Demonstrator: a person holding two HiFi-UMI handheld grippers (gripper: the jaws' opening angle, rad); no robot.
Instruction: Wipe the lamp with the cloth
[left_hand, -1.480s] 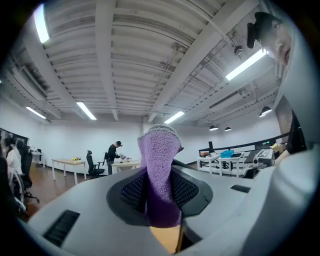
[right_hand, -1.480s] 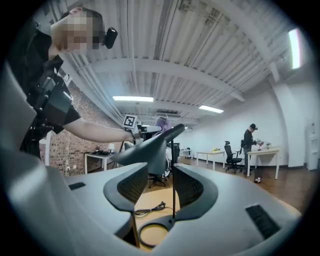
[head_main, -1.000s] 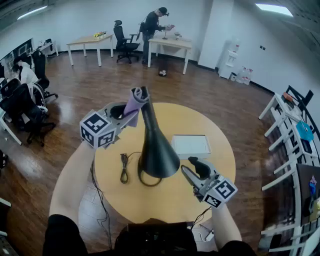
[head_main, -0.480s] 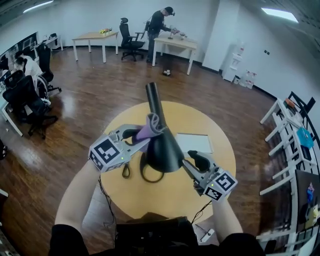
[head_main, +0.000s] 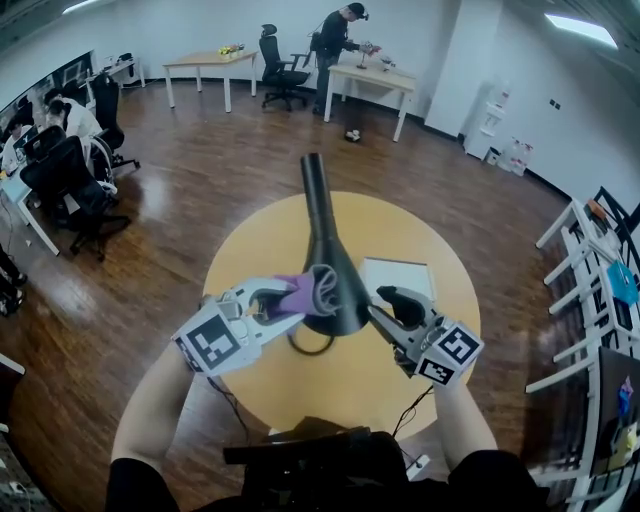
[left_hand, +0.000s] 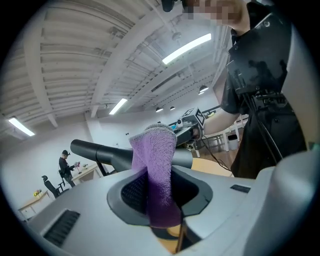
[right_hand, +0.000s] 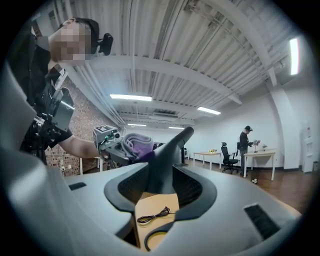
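A black lamp (head_main: 325, 260) with a cone shade stands on the round yellow table (head_main: 400, 225). My left gripper (head_main: 300, 298) is shut on a purple cloth (head_main: 312, 290) and presses it against the wide lower part of the shade. In the left gripper view the cloth (left_hand: 155, 165) stands up between the jaws, with the lamp (left_hand: 100, 152) lying across behind it. My right gripper (head_main: 380, 308) is at the shade's right side. Its jaws are closing, and the lamp (right_hand: 167, 155) fills the gap between them. The cloth (right_hand: 136, 143) shows on the lamp's far side.
A white flat board (head_main: 400, 275) lies on the table right of the lamp. The lamp's black cable (right_hand: 155, 216) is coiled on the tabletop. Office chairs (head_main: 75, 190) stand at the left, white racks (head_main: 600, 260) at the right. A person (head_main: 340, 40) stands at a far desk.
My left gripper has slid the cloth down the lamp, from the narrow top end to the wide shade, towards me. The right gripper has stayed at the shade.
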